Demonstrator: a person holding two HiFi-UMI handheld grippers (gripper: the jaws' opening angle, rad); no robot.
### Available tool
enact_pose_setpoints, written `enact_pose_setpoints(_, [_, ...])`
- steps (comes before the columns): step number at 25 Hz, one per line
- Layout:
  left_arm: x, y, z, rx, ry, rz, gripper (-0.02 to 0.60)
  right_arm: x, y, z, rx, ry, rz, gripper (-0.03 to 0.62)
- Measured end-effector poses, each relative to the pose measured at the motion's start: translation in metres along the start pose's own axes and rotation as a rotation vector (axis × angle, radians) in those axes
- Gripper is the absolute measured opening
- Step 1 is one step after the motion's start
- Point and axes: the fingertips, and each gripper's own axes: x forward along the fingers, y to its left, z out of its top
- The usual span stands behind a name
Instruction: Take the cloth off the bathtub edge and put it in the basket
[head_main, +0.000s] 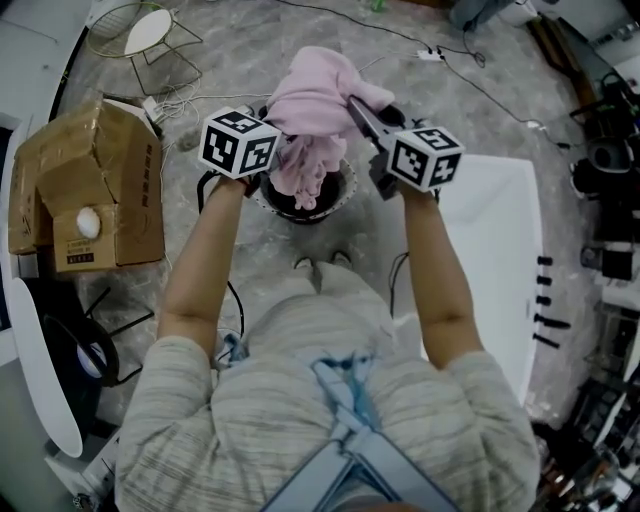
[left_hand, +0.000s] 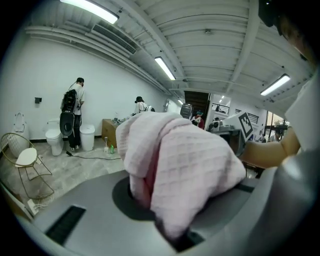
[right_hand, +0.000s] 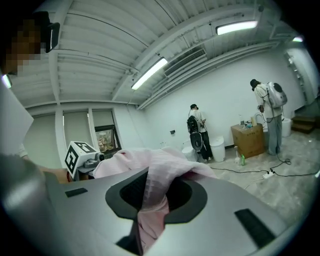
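Over one basket (head_main: 337, 199), one pink cloth (head_main: 315, 100)

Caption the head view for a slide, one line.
Left tongs and right tongs grip a bunched pink cloth over the dark basket, white bathtub alongside.

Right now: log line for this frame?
cloth: off tub, over basket | left gripper: shut on cloth | right gripper: shut on cloth | release: not yet

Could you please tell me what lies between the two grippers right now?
The pink cloth, clamped by left gripper and right gripper, hanging over the basket, in the head view.
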Motion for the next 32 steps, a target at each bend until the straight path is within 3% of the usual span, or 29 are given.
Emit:
enact_pose_setpoints(12, [0.042,0.014,-0.066,-0.074,0.057,0.018,0.072,0.006,-0.038,-0.062,0.132,0.098,-0.028,0.067])
enact_pose_setpoints(20, [0.061,0.026,-0.127,-0.141,0.16,0.054,0.072,0.013,-0.056,-0.106,0.196,0.17,-0.037,0.067])
enact_pose_setpoints(28, [0.067,0.023,-0.138,-0.158,0.155,0.041,0.072,0.015,-0.057,-0.11,0.169,0.165,-0.018,0.067])
enact_pose_setpoints(32, [0.074,0.02,-0.148,-0.18,0.193,0.022,0.072,0.014,-0.062,-0.115,0.168,0.172,-0.028,0.067])
